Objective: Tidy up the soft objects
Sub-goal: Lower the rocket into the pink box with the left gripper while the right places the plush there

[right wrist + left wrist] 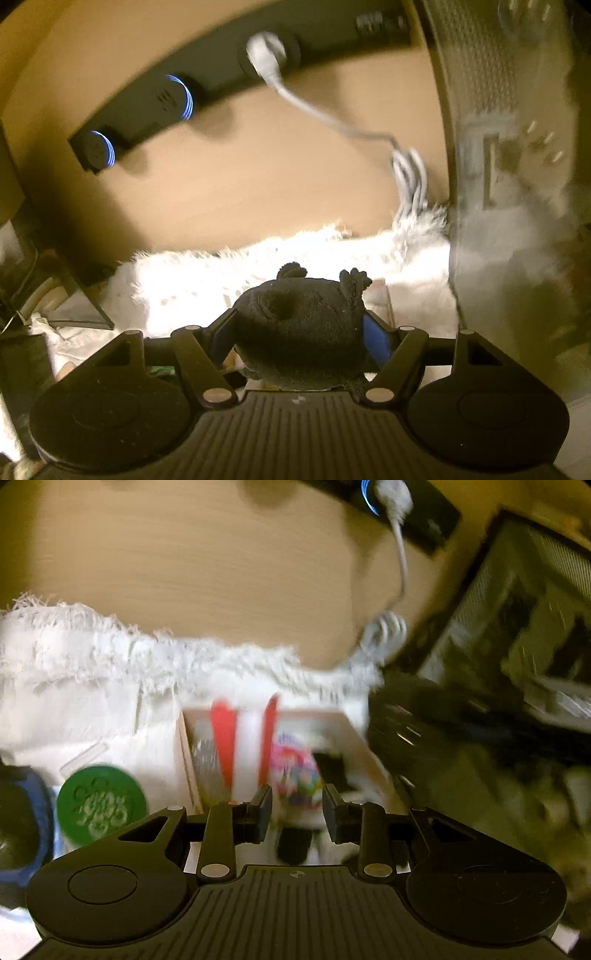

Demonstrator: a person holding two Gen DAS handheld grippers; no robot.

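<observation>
My left gripper (297, 805) hangs over an open pale box (186, 753) on a white fringed cloth (92, 672). Its jaws stand narrow, shut on a colourful soft toy (295, 775) with white and black parts trailing back toward the gripper. The box also holds a red-and-white item (236, 738) and a silvery mesh piece (205, 760). In the right wrist view, my right gripper (299, 336) is shut on a dark grey plush toy (299, 325), blue pads pressing both its sides. It hovers above the white fringed cloth (207, 273).
A green round lid (98, 805) and a blue-rimmed object (26, 812) lie left of the box. A black power strip (155, 107) with blue-lit rings, a white plug (264, 55) and coiled cable (410, 173) sit on the wooden table (258, 177). A mesh-sided case (480, 92) stands right.
</observation>
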